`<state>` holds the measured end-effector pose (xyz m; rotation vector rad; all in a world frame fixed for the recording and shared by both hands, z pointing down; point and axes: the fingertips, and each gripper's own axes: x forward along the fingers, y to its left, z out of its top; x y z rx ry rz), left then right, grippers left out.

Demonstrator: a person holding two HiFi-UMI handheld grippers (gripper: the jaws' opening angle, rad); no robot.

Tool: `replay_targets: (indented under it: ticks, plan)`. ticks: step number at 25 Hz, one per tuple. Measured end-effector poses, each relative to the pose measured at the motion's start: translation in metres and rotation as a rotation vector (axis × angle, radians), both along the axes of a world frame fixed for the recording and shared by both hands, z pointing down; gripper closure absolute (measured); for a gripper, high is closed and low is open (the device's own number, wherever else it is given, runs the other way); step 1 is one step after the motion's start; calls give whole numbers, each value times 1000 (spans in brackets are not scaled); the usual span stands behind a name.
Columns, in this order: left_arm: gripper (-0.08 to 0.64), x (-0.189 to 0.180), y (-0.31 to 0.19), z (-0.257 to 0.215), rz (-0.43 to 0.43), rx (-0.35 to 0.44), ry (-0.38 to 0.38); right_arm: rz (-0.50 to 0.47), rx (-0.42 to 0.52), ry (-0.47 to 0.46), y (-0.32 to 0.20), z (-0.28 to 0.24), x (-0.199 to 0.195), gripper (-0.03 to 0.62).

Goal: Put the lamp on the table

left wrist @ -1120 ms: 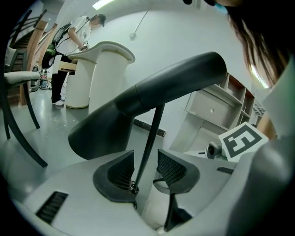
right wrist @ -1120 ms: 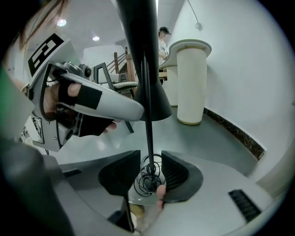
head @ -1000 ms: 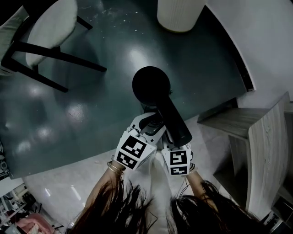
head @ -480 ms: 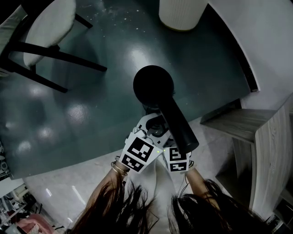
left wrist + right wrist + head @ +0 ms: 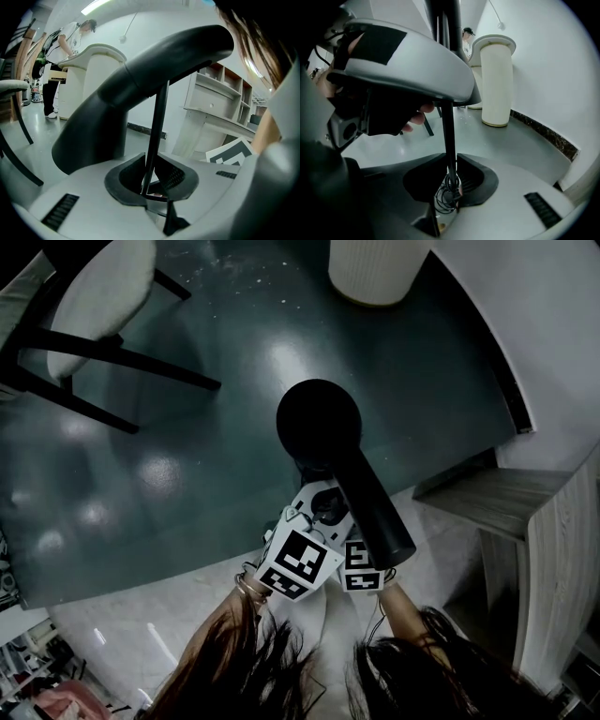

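Left gripper (image 5: 151,186) has just been closing, and its narrowed jaws pinch the thin black stem (image 5: 158,122) of the lamp (image 5: 319,423). Right gripper (image 5: 451,185) has closed likewise on the same stem, with a loop of thin cord (image 5: 444,199) bunched just behind its pads. The black lamp is over the dark glossy floor (image 5: 169,456), its foot out of sight. It is well apart from the white ribbed cylinder (image 5: 375,268) and the chair (image 5: 94,296).

I see the matte black lamp (image 5: 319,423) against a glossy dark teal floor (image 5: 187,427). The pale grey plastic left gripper (image 5: 322,505) carries black-and-white square markers, and the ribbed round pedestal (image 5: 375,268) is cream.
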<state>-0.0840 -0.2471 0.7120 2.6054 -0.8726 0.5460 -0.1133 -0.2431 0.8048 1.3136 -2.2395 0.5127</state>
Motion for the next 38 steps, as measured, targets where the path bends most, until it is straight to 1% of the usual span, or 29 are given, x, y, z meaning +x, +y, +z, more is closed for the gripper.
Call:
replay_targets:
  ticks: [2, 4, 13, 18, 23, 30, 38]
  plan:
    - [495, 0, 0, 0, 6, 1, 3, 0, 8, 7, -1, 0, -1, 529]
    - [495, 0, 1, 1, 16, -3, 4, -1, 14, 14, -1, 0, 0, 532]
    - [502, -2, 3, 1, 65, 18, -47, -16, 8, 20, 0, -2, -4, 535]
    - [503, -3, 5, 1, 76, 9, -65, -22, 3, 17, 0, -3, -7, 535]
    - [503, -7, 6, 0, 66, 3, -63, -30, -1, 14, 1, -5, -10, 535]
    - [503, -16, -2, -6, 27, -6, -49, -33, -7, 12, -1, -8, -13, 535]
    - [503, -15, -6, -11, 11, -26, -22, -38, -21, 7, -3, -11, -12, 535]
